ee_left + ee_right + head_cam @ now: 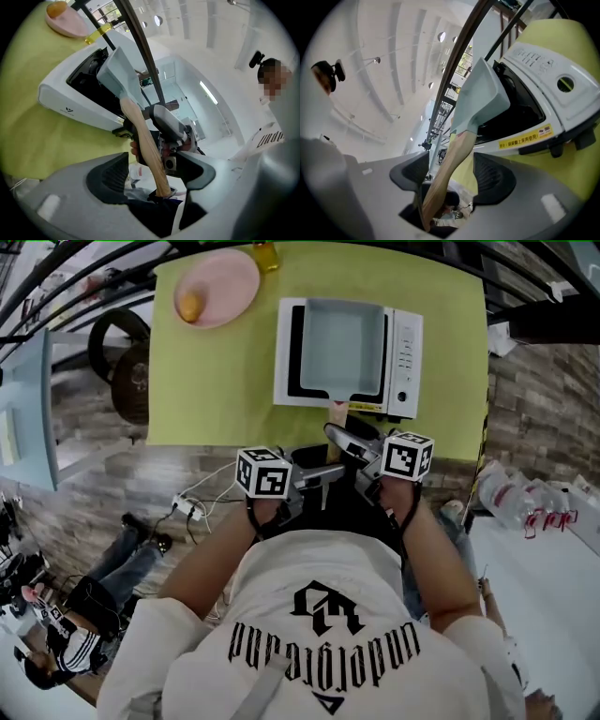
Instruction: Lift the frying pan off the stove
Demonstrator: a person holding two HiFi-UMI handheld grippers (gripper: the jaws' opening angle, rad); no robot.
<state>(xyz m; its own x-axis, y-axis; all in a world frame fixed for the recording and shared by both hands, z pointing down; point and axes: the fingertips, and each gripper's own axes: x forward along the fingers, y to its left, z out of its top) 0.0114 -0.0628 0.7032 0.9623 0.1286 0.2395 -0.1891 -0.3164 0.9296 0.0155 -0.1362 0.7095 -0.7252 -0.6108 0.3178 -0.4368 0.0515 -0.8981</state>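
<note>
Pale blue-grey pan: we saw the rectangular frying pan (339, 345) sitting flat on the white stove (405, 352), not yet lifted.
Handle: its wooden handle (337, 416) stuck out past the stove's near edge toward us, over the edge of the table.
Weight and feel: the pan looked empty, and we judged it stiff and fairly light. It would be nose-heavy, though, since all the mass lay beyond the handle, so it would want to dip at the far end when raised.
Grip surface: the handle was smooth, rounded wood, which we judged could twist or slide in a loose hold. Nothing about it seemed fragile.
Where to hold: we reckoned the handle was the only sound place, taken close to the pan body to cut the leverage, with the ribbed pads squeezing its sides.
Left gripper: the left gripper (152, 174) had its jaws spread wide with the handle running between them. There was a gap on either side, so it was clamping nothing.
Right gripper: the right gripper (452, 177) was likewise released and straddled the same handle. The wood lay nearer one pad, but we saw no pressing.
Stove: it looked light enough to shift if the pan dragged on it, so we judged a straight upward lift best.
Surroundings: a yellow-green cloth (216, 381) lay under the stove, and a pink plate (239, 268) sat well apart at the far corner.
</note>
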